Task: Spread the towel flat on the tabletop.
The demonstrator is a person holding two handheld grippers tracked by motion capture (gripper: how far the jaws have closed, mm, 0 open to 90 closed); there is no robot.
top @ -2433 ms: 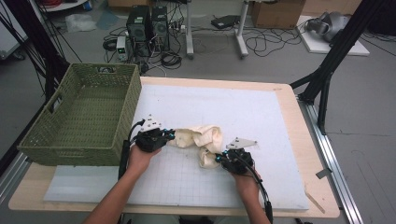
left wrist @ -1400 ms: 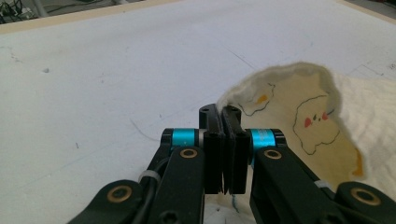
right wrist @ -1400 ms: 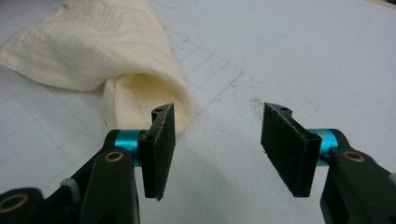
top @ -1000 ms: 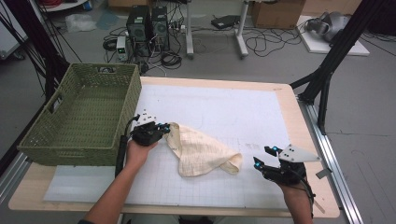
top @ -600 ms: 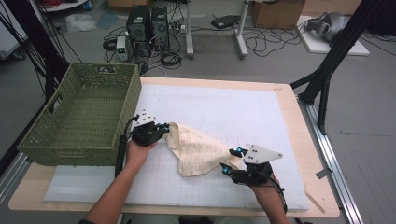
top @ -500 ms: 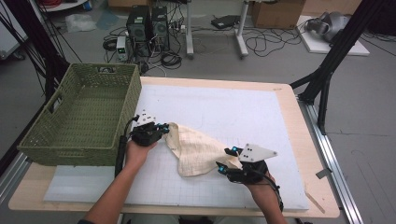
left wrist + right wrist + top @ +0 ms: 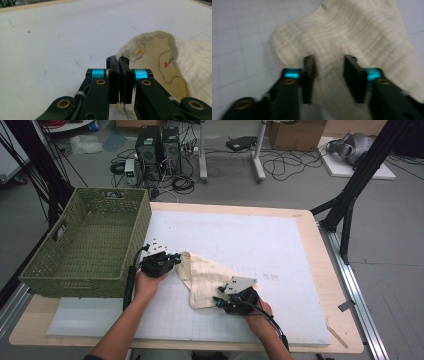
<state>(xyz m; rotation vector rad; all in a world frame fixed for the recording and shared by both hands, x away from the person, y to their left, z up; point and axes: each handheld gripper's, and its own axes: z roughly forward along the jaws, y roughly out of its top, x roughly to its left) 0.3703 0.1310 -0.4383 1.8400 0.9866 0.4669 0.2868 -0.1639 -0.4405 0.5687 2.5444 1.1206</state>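
- Left gripper point(image 7: 172, 258) has its jaws pressed together on a corner of the cream cloth point(image 7: 207, 279), near the green basket point(image 7: 90, 245).
- Right gripper point(image 7: 218, 301) has just been closing its jaws, a gap remaining, cloth between them.
- Left gripper view alone shows thin stitched outlines with small orange and red patches.
- Cloth lies on the white mat point(image 7: 260, 240), long axis running gripper to gripper.
- Soft, ribbed weave, rounded edges.

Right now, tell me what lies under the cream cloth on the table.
Around the cream woven cloth the white gridded mat shows, so the cloth rests on that mat. Whatever sits beneath the cloth's folded middle is covered and cannot be seen.
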